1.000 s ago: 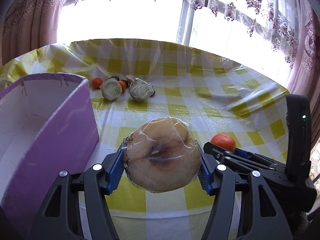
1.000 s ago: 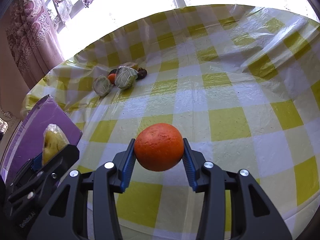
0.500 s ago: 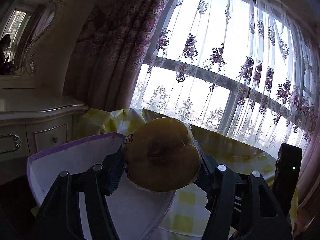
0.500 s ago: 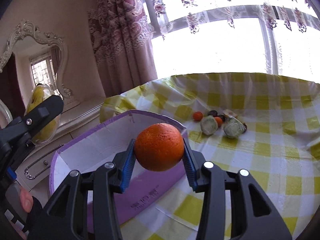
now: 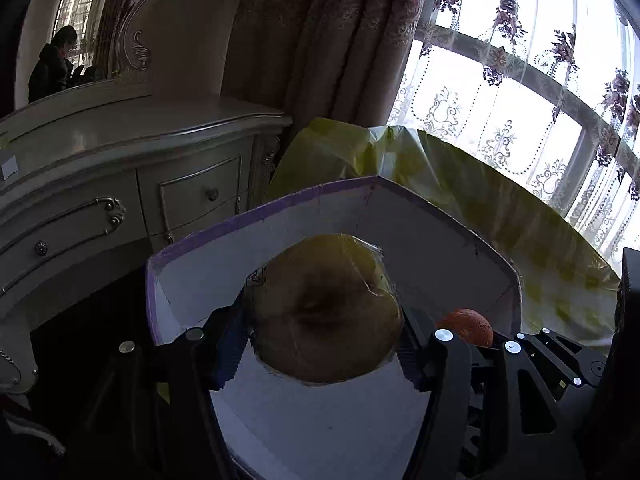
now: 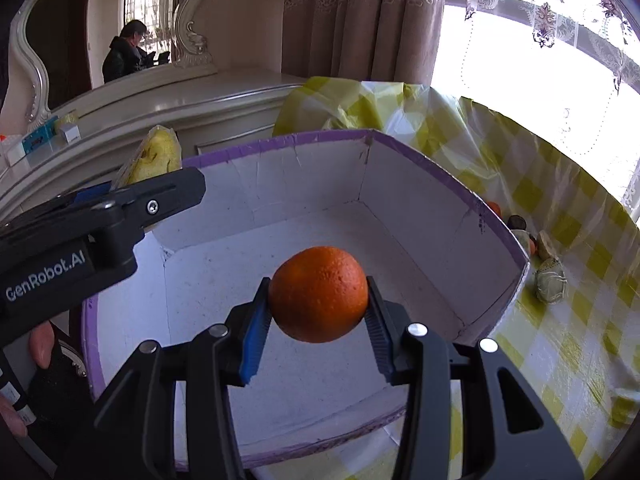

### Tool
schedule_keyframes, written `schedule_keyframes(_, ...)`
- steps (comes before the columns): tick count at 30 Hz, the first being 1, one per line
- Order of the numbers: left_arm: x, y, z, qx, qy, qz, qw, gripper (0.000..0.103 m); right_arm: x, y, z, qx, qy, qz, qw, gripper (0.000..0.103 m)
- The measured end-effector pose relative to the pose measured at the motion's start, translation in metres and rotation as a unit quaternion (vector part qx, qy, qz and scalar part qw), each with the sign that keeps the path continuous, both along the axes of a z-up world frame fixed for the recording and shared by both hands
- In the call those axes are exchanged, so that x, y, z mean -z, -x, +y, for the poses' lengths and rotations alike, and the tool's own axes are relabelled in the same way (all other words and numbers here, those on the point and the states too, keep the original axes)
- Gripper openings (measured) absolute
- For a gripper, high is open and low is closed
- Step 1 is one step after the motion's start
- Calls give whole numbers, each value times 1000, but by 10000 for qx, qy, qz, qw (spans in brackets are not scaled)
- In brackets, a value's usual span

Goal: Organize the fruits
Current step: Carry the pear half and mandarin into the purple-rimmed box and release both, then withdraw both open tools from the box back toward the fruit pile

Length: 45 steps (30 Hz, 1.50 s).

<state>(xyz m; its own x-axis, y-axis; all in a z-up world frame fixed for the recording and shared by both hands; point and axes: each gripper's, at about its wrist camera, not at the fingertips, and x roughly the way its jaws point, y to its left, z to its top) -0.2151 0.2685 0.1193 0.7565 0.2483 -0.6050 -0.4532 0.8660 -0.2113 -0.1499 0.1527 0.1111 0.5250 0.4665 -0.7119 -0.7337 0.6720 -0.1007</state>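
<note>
My left gripper (image 5: pixel 320 330) is shut on a plastic-wrapped yellow fruit (image 5: pixel 324 312), held above the purple-rimmed white box (image 5: pixel 452 232). In the right wrist view that wrapped yellow fruit (image 6: pixel 154 156) shows at the left, sticking up past the left gripper's black finger. My right gripper (image 6: pixel 318 318) is shut on an orange (image 6: pixel 318 294), over the inside of the box (image 6: pixel 412 184). The same orange (image 5: pixel 466 326) peeks out at the right of the left wrist view. The box floor that shows is bare. More fruit (image 6: pixel 550 278) lies on the checked tablecloth beyond the box.
A cream dresser (image 5: pixel 132 168) with a mirror stands left of the table; a person (image 6: pixel 126 54) is reflected in it. Heavy curtains (image 6: pixel 360 16) and a bright window lie behind. The yellow checked tablecloth (image 6: pixel 576 320) spreads right of the box. A hand (image 6: pixel 40 344) holds the left gripper.
Both grippers swung from the open tablecloth leftward and up over the purple box, each keeping its fruit. The fruit pile has slid to the far right of the right wrist view.
</note>
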Motion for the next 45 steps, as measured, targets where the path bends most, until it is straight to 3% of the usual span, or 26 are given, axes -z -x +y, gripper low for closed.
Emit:
schedule_keyframes(3, 22, -10, 0, 65, 52, 534, 9985, 60, 18, -8, 0, 145, 307, 79, 9994, 45)
schedule_keyframes(8, 20, -6, -1, -11, -121, 609, 9981, 61, 27, -3, 5, 162, 648, -231, 9975, 46)
schedule_keyframes(10, 20, -6, 0, 0, -61, 688, 9976, 61, 28, -2, 5, 124, 596, -183, 9980, 55)
schedule_keyframes(12, 17, -7, -2, -4, -96, 644, 9979, 70, 28, 1, 7, 114, 608, -277, 9977, 79)
schedule_keyframes(14, 13, -7, -6, -46, -244, 627, 9977, 83, 27, 2, 9, 147, 616, -354, 9974, 85)
schedule_keyframes(16, 10, -7, -8, -100, -316, 553, 9979, 90, 26, 2, 8, 163, 589, -376, 9974, 88)
schedule_keyframes(18, 10, -8, -7, -147, -338, 563, 9977, 91, 26, 1, 6, 210, 544, -343, 9977, 93)
schedule_keyframes(21, 9, -5, -5, -233, -312, 529, 9978, 91, 23, 2, 3, 177, 400, -372, 9983, 93)
schedule_keyframes(23, 1, 2, -6, -342, -344, 264, 9985, 91, 14, 7, -4, 130, 51, -507, 9986, 93)
schedule_keyframes(26, -30, 26, -27, -484, -848, -749, 9924, 91, -11, 15, -25, 174, -608, -928, 9937, 93)
schedule_keyframes(30, -68, 43, -75, -66, -1485, -1937, 9697, 94, -38, 14, -75, 760, -1474, -1565, 9737, 97)
schedule_keyframes(32, -76, 37, -97, 316, -1501, -2238, 9625, 99, -42, 5, -111, 1344, -1856, -1789, 9568, 101)
schedule_keyframes(34, -78, 24, -122, 788, -1466, -2289, 9591, 99, -39, -11, -150, 1876, -2160, -1671, 9435, 101)
schedule_keyframes(37, -73, -4, -160, 1524, -1427, -2144, 9542, 99, -19, -43, -214, 2633, -2533, -1024, 9252, 101)
schedule_keyframes(41, -47, -50, -211, 2342, -1308, -1551, 9508, 99, 31, -83, -294, 3694, -2953, -77, 8811, 101)
schedule_keyframes(43, -25, -78, -233, 2636, -1225, -1117, 9503, 99, 53, -100, -320, 4092, -2845, 300, 8665, 101)
schedule_keyframes(45, 5, -104, -254, 2884, -1250, -617, 9473, 99, 72, -113, -335, 4386, -2467, 475, 8628, 101)
